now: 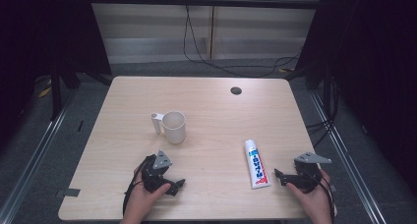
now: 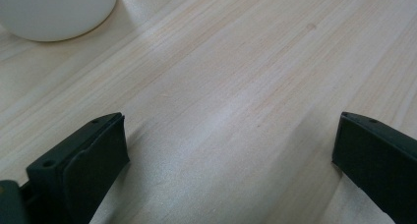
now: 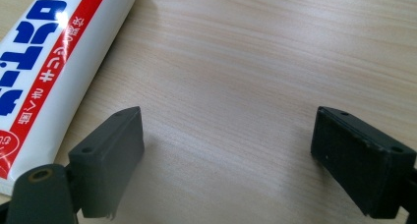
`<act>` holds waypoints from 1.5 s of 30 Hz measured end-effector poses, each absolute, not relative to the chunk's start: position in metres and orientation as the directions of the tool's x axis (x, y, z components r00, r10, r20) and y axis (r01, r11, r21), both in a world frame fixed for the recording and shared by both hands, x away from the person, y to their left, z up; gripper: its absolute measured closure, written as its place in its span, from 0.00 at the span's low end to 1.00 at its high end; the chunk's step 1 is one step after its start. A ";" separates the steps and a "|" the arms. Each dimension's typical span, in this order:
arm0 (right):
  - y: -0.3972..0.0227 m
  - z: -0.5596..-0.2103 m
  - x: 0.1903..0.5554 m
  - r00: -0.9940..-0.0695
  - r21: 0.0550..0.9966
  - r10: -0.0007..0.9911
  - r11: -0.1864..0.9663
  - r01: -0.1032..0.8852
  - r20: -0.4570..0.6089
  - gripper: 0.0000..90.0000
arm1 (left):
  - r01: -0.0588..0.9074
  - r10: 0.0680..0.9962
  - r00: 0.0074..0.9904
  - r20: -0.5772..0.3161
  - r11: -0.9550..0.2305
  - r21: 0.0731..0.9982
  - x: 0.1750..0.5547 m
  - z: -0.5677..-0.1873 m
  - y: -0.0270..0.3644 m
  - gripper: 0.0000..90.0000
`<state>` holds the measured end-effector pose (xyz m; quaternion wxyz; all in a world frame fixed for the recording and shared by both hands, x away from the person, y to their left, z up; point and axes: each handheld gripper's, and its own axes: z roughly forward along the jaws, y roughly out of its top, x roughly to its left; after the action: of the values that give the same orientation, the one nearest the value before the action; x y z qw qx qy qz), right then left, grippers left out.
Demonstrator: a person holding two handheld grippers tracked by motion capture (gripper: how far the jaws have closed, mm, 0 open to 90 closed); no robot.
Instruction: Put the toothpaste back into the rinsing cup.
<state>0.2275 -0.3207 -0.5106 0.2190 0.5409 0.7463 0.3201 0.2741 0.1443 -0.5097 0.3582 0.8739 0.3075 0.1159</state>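
While the high view takes in the handled cup (image 1: pixel 174 126) at twelve o'clock of the released left gripper (image 1: pixel 175 185), the right gripper view reads the toothpaste tube (image 3: pixel 54 62) lettering beside the released right gripper (image 3: pixel 226 160).

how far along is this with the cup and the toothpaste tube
Nothing looks done yet: the white plastic cup with a handle stands empty and upright on the pale wooden table, and the white, red and blue toothpaste tube lies flat beside the right tool. Nothing is in hand; the left tool is open too. Picking up either item is still left.
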 end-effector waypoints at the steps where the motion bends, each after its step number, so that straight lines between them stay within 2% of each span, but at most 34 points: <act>1: -0.321 -0.511 0.228 -0.319 0.715 0.948 0.210 0.667 0.019 0.13 | 0.454 0.621 0.784 -0.018 -0.554 0.698 0.274 -0.510 0.144 0.00; 12: -0.320 -0.510 0.228 -0.304 0.710 0.952 0.201 0.675 0.019 0.15 | 0.454 0.620 0.784 -0.017 -0.555 0.697 0.274 -0.510 0.144 0.00; 13: -0.318 -0.506 0.229 -0.311 0.687 0.950 0.209 0.696 0.026 0.23 | 0.454 0.620 0.784 -0.018 -0.555 0.697 0.274 -0.510 0.144 0.00; 21: -0.310 -0.483 0.245 -0.322 0.615 0.944 0.213 0.759 0.071 0.33 | 0.454 0.621 0.784 -0.017 -0.555 0.697 0.274 -0.510 0.144 0.00; 24: -0.304 -0.471 0.252 -0.336 0.595 0.940 0.239 0.767 0.056 0.33 | 0.454 0.622 0.783 -0.016 -0.554 0.698 0.274 -0.510 0.144 0.00; 27: -0.296 -0.465 0.259 -0.346 0.564 0.932 0.229 0.793 0.108 0.33 | 0.454 0.622 0.783 -0.016 -0.554 0.698 0.274 -0.510 0.144 0.00; 35: -0.267 -0.453 0.272 -0.395 0.538 0.913 0.283 0.794 0.102 0.35 | 0.454 0.621 0.784 -0.017 -0.554 0.697 0.274 -0.510 0.144 0.00; 45: -0.244 -0.452 0.286 -0.388 0.448 0.910 0.290 0.846 0.143 0.35 | 0.454 0.621 0.783 -0.017 -0.554 0.697 0.274 -0.510 0.144 0.00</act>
<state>0.2857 -0.2437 -0.4518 0.0697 0.5486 0.8002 0.2321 0.2742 0.1443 -0.5097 0.3580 0.8738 0.3077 0.1166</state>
